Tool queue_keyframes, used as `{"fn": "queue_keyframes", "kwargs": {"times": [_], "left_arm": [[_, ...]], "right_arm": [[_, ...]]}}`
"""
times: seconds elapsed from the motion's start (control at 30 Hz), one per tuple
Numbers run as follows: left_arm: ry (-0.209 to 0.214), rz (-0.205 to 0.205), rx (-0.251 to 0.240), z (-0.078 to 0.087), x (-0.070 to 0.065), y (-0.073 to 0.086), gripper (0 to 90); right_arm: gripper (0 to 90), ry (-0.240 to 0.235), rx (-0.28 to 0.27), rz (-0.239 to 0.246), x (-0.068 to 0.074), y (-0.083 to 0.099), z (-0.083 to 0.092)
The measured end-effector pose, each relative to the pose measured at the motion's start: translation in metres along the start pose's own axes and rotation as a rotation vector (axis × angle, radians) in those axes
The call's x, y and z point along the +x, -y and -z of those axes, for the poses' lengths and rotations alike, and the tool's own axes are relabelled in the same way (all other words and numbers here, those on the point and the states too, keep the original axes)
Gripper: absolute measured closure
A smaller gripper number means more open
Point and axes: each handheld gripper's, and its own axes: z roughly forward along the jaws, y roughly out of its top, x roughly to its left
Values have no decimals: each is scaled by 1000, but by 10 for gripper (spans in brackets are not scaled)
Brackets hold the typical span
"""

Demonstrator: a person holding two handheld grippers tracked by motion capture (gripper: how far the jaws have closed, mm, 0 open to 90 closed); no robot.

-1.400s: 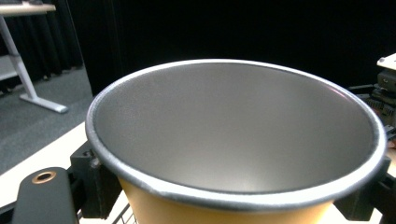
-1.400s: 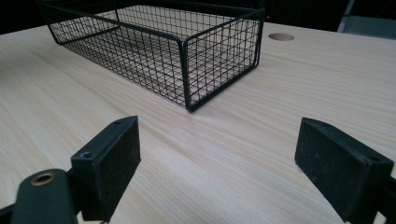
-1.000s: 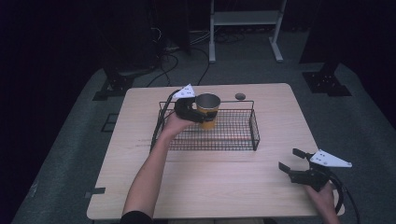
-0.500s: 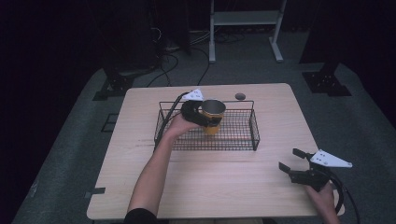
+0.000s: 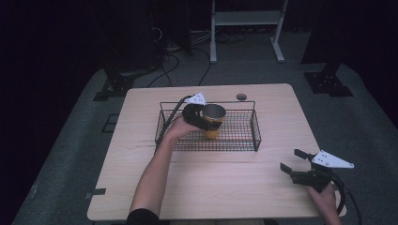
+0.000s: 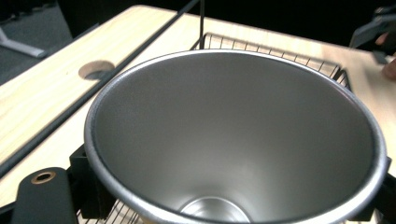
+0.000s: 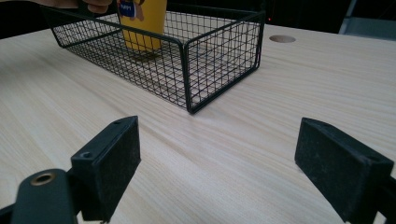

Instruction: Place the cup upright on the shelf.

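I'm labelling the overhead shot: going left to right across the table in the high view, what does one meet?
Left end of the wire basket → left tongs shut on the yellow cup inside the basket → small round hole in the tabletop → right tongs, open, near the table's right front corner.

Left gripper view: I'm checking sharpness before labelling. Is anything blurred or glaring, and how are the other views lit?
Left gripper view: cup interior soft, mild sheen, no harsh glare. High view: room dark, table lit evenly. Right gripper view: basket sharp, near tongs slightly soft.
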Motion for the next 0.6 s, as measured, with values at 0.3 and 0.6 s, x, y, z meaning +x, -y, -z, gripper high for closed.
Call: {"fn": "queue_keyframes", "kwargs": {"times": [0.3,0.6], "left_arm": [[-43,-22,70,-3,1,5,134],[-63,-40,98,0,0,6,133]], "right_arm": [[132,0,0,3,0,0,0],[132,-1,0,2,0,0,0]]}}
